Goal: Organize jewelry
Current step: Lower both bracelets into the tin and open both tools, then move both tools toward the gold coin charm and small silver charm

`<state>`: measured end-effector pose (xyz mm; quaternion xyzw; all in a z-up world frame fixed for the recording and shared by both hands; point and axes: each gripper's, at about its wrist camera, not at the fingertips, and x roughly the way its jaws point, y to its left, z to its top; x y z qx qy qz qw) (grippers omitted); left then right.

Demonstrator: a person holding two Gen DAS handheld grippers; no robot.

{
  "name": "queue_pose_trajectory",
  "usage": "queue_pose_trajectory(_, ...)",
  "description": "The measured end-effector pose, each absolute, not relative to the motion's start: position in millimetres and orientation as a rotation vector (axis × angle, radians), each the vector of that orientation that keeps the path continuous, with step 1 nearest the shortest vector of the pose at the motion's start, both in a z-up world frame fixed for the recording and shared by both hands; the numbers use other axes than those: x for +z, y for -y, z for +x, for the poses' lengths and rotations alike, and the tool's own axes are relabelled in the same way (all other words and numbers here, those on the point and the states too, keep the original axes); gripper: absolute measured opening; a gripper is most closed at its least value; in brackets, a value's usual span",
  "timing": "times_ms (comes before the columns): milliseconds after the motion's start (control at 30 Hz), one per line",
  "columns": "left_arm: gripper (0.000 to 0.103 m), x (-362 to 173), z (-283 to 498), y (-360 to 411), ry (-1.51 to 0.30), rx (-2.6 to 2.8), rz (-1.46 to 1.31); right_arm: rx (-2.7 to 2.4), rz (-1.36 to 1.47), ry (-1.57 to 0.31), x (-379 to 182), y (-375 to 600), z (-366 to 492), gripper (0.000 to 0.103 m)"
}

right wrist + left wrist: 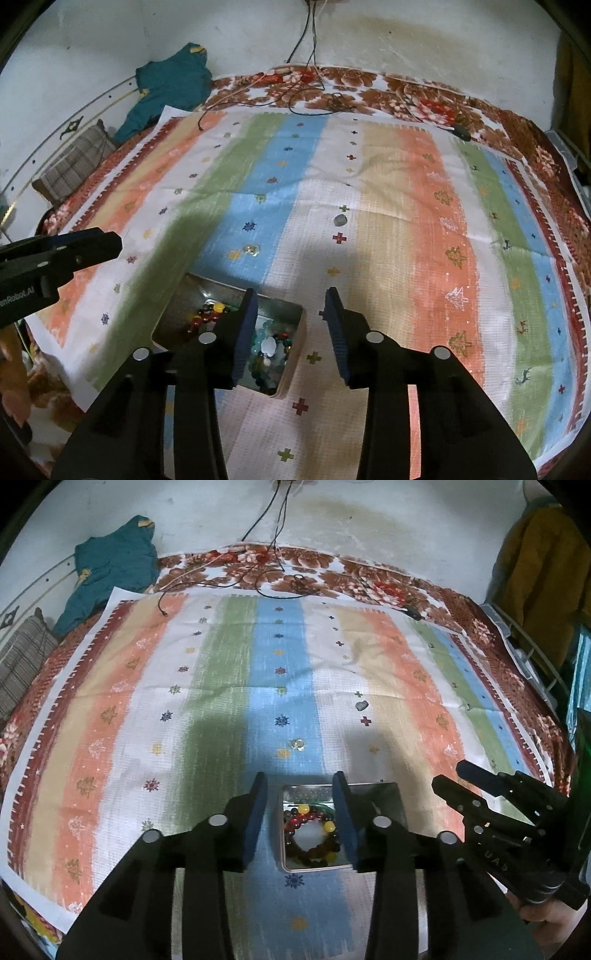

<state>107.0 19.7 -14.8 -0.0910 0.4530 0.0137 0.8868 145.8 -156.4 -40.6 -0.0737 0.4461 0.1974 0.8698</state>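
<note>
Jewelry sits in a metal tin (384, 797) that lies on the striped cloth (229, 686) covering the bed. In the left wrist view the tin lies right under the left gripper (300, 814), seen between its jaws and running on past the right jaw, and it holds a bead bracelet (314, 834) of dark red, brown and yellow beads curled into a ring. In the right wrist view the tin (295, 314) lies beneath and to the left of the left jaw of the right gripper (291, 332); the red and yellow beads (207, 314) are left of that jaw, and a heap of pale blue, green and white beads (266, 350) is just right of it.

Both pairs of jaws stand wide apart and grip nothing. The right gripper (465, 782) also shows at the right edge of the left view, off to the side of the tin, jaws parted; the left gripper (74, 251) shows at the left edge of the right view.

Ahead of the jaws, 2 loose pieces lie on the cloth: a small clear glittering piece (297, 743) on the blue stripe, and farther off a small grey piece (362, 704) on the white stripe beside a cross mark. Both are well apart from the tin.

Farther out, a floral sheet (332, 568) borders the cloth, black cables (273, 546) trail down the wall onto it, and a teal garment (110, 565) lies at the far left corner.
</note>
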Motion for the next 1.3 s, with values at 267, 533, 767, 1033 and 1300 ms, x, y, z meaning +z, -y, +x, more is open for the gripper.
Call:
queue_pose_trajectory(267,0.051,-23.2,116.7,-21.7,-0.978,0.019,-0.195,0.397,-0.164,-0.952,-45.8,157.3,154.6,0.047)
queue_pose_trajectory(533,0.06,-30.9,127.3,-21.2,-1.01,0.012,-0.198,0.389,-0.164,-0.964,-50.0,159.4,164.9,0.052)
queue_pose_trajectory(767,0.067,-37.8,141.2,-21.4,-1.029,-0.004,-0.209,0.369,-0.161,-0.989,-57.2,162.6,180.2,0.059)
queue_pose_trajectory(1033,0.068,-54.4,160.6,-31.1,-1.073,0.001,-0.243,0.349,-0.139,-1.008,-65.0,167.9,199.4,0.063)
queue_pose_trajectory(1300,0.069,-63.7,178.3,-26.9,-1.089,-0.012,-0.216,0.339,-0.139,-1.002,-72.1,164.5,217.3,0.068)
